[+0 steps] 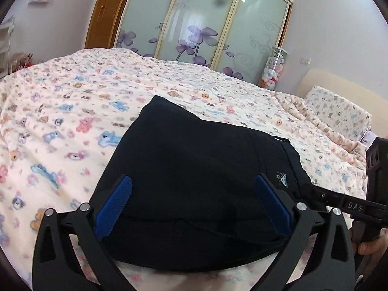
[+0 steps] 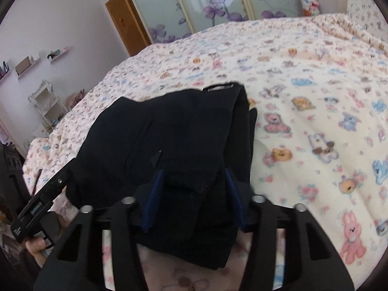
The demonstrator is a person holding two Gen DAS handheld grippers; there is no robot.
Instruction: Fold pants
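Observation:
The black pants (image 1: 194,184) lie folded into a compact stack on the bed, with a small logo near the right edge. My left gripper (image 1: 192,189) is open, its blue pads (image 1: 114,206) wide apart over the near edge of the stack. In the right wrist view the same pants (image 2: 169,140) show a waistband label at the far end. My right gripper (image 2: 192,186) is partly open, its blue pads (image 2: 152,198) on either side of a raised fold of black cloth; I cannot tell if they pinch it. Each gripper shows at the edge of the other's view.
The bed is covered by a cream blanket (image 1: 72,111) with teddy-bear prints. A pillow (image 1: 339,111) and headboard lie at the right. A wardrobe with flowered glass doors (image 1: 206,24) stands behind the bed. A white shelf rack (image 2: 48,104) stands beside the bed.

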